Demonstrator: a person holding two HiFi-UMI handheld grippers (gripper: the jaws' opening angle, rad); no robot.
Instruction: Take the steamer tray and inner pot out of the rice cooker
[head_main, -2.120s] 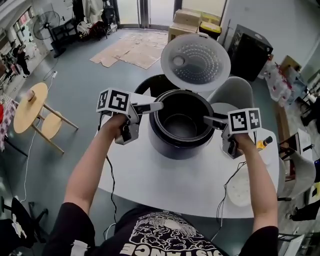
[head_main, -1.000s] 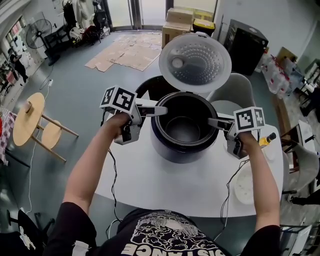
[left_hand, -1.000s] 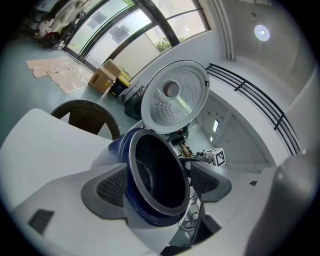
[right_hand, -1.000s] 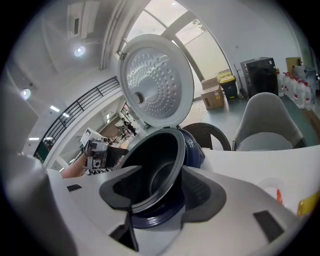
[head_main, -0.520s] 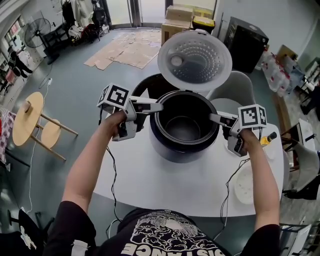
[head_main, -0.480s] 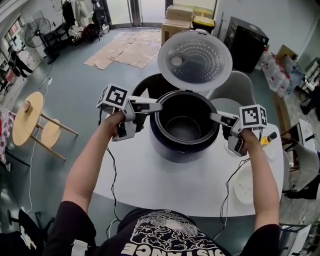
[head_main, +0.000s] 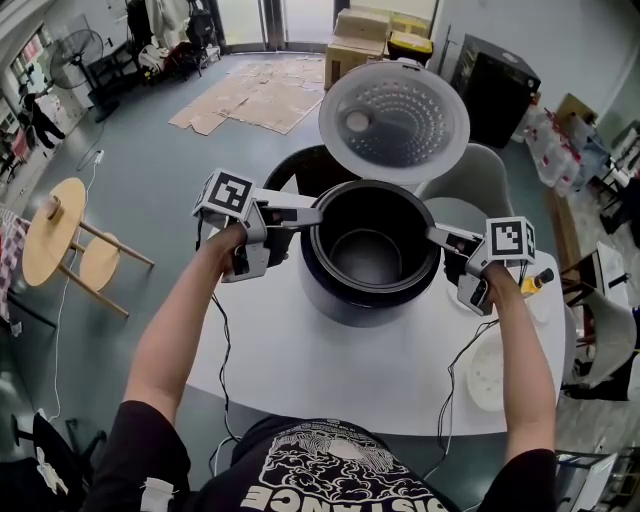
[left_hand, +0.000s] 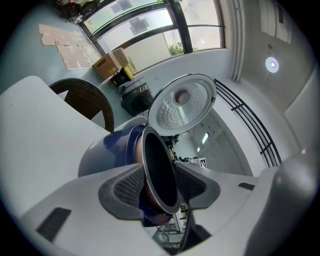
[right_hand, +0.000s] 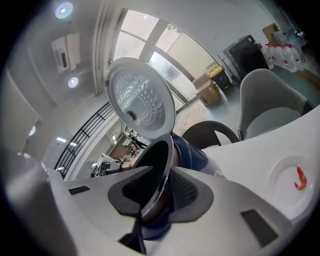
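A dark blue rice cooker (head_main: 365, 295) stands on the white table (head_main: 330, 365) with its lid (head_main: 393, 110) swung up at the back. The dark inner pot (head_main: 367, 250) sits inside; no steamer tray is in it. My left gripper (head_main: 312, 215) straddles the pot's left rim. In the left gripper view its jaws (left_hand: 160, 185) have just been closing round the rim (left_hand: 157, 165), with a sliver of the pot's copper wall showing beside one pad. My right gripper (head_main: 432, 236) is at the right rim. Its jaws (right_hand: 160, 192) have also been closing, and the pads sit tight on the rim (right_hand: 150, 165).
A white round tray (head_main: 483, 378) lies at the table's right front edge. Beside the right hand are a small plate (right_hand: 295, 182) and a bottle (head_main: 530, 283). A black chair (head_main: 300, 170) and a grey chair (head_main: 475, 185) stand behind the table. Cables hang off its front.
Both grippers have stayed at the pot's rim, turning slightly. Their fingers have drawn closer together round the rim on each side.
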